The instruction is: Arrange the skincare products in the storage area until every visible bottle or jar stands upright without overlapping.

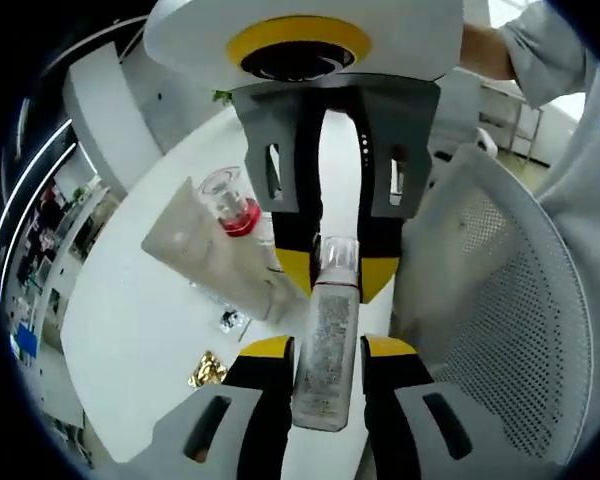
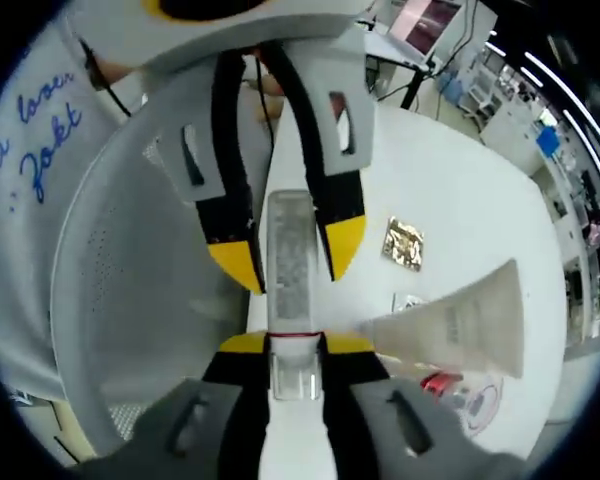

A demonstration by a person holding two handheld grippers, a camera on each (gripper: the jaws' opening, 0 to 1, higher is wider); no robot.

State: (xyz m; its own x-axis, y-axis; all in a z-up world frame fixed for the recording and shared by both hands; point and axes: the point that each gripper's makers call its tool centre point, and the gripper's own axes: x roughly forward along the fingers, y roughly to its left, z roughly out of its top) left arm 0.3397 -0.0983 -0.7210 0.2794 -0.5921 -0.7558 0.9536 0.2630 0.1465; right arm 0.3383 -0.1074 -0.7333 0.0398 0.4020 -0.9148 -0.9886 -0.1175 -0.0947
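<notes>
Clear, hard plastic was what I had in both sets of jaws: a slim clear bottle with a printed label and a clear cap, held in the air above the white round desk beside the white perforated basket. My left gripper was closed on the bottle's lower body, and my right gripper was closed on its neck, just under the cap. I judged it light and stiff, but smooth enough to slip, so the flat labelled sides seemed the best place to grip. On the desk lay a pale, soft squeeze tube on its side, touching a small clear jar with a red base; the tube would likely squash under a hard pinch. The parts of the basket I could see held nothing. A small gold foil wrapper sat near the desk's edge.
</notes>
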